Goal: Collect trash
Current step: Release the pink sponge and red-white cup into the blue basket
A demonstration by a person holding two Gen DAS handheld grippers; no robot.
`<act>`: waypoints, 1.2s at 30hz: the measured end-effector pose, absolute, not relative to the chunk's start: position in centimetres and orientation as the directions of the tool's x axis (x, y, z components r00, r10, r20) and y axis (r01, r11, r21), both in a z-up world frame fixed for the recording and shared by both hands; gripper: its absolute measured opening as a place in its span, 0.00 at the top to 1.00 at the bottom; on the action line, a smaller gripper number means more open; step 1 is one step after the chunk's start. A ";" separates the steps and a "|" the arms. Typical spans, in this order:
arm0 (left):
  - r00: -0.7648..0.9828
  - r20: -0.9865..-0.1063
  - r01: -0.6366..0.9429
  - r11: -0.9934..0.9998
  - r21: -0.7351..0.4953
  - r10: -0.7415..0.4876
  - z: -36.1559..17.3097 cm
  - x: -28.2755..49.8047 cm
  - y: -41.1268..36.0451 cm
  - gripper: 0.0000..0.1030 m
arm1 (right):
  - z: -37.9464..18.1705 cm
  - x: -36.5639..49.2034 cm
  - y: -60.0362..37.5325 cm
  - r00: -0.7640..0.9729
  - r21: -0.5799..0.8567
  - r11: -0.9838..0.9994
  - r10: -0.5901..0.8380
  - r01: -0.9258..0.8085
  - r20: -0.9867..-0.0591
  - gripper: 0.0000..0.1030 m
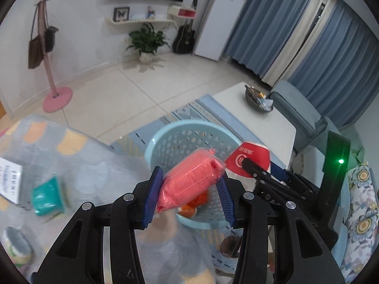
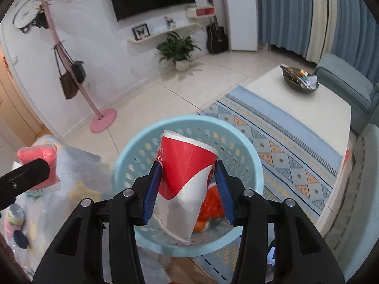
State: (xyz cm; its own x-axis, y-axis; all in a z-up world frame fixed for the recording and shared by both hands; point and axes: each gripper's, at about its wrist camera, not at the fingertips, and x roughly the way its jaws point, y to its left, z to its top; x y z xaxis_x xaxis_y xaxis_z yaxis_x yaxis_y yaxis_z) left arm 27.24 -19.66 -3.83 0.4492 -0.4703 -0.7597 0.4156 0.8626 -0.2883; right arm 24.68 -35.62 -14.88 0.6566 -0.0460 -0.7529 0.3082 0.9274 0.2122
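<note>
In the left wrist view there is one light blue perforated basket [image 1: 189, 139], one pink plastic-wrapped packet [image 1: 189, 179] and one flattened red-and-white paper cup [image 1: 251, 159]. The left gripper [image 1: 189, 189] pinches the pink packet between its two blue pads [image 1: 151, 196], holding it tilted above the near side of the basket; the cup hangs just right of the packet, over the basket's right rim, clamped by the right gripper [image 1: 263, 170]. The basket stands on a patterned blue rug [image 1: 189, 112], with bare tiled floor [image 1: 132, 90] open beyond its far rim and a white table [image 1: 267, 123] close to its right. Orange scraps [image 1: 196, 201] lie in the basket's bottom. Left of the basket a blurred patterned cloth surface [image 1: 71, 156] carries one teal cup [image 1: 47, 196]. In the right wrist view the right gripper [image 2: 188, 187] squeezes the one paper cup [image 2: 184, 182] between its blue pads [image 2: 151, 191], the cup's flattened mouth pointing up and directly over the basket [image 2: 246, 146]. The orange scraps [image 2: 210, 201] show inside, behind the cup. The pink packet [image 2: 40, 161] sits well left of the basket's rim, in the left gripper [image 2: 26, 177]. Right of the basket lies the rug [image 2: 284, 142], then the table [image 2: 331, 108] bearing one dark bowl [image 2: 298, 80] of mixed small items.
</note>
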 end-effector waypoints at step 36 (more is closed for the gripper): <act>0.600 -0.612 0.416 0.855 -0.311 -0.515 2.7 20.5 -11.6 0.22 | -9.5 20.1 -30.1 0.713 0.270 0.946 0.064 0.178 -0.698 0.39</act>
State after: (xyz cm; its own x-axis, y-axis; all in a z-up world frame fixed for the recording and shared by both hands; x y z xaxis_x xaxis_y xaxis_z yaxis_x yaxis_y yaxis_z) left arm 20.47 -11.59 2.71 0.6004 -0.5148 -0.6120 0.4156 0.8547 -0.3112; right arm 20.13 -30.13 -9.55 0.7133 0.0644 -0.6979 0.1784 0.9463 0.2696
